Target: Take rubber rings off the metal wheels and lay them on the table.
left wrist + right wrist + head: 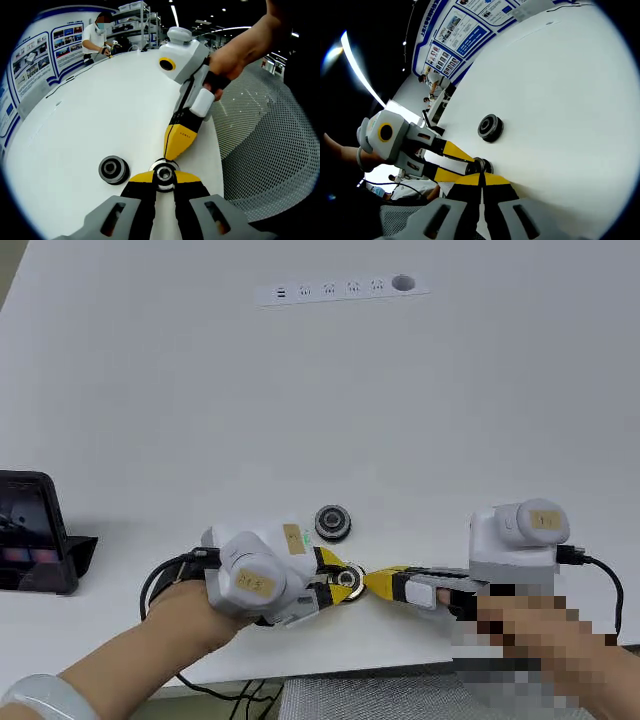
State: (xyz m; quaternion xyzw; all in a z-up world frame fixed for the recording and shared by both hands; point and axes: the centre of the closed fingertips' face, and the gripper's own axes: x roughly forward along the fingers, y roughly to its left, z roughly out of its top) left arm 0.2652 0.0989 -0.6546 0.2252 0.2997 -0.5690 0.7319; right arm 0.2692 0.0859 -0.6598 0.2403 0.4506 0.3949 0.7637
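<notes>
left gripper [165, 177] clamps one metal wheel [349, 582] between its yellow jaws near the white table [450, 410] edge. right gripper [372, 582], jaws pressed narrow, touches that wheel's rim. second wheel [333, 522], black-ringed, lies just beyond it. far beyond, one power strip [340, 288]; well left, one dark phone [30, 530] on a stand

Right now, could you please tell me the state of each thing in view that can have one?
left hand-held gripper: shut on the held wheel.
right hand-held gripper: shut, tips at that wheel's rim.
held wheel: clamped, not yet stripped.
loose wheel: flat on the table, rubber ring on.
power strip: nothing plugged in.
screen device: propped on its stand.
</notes>
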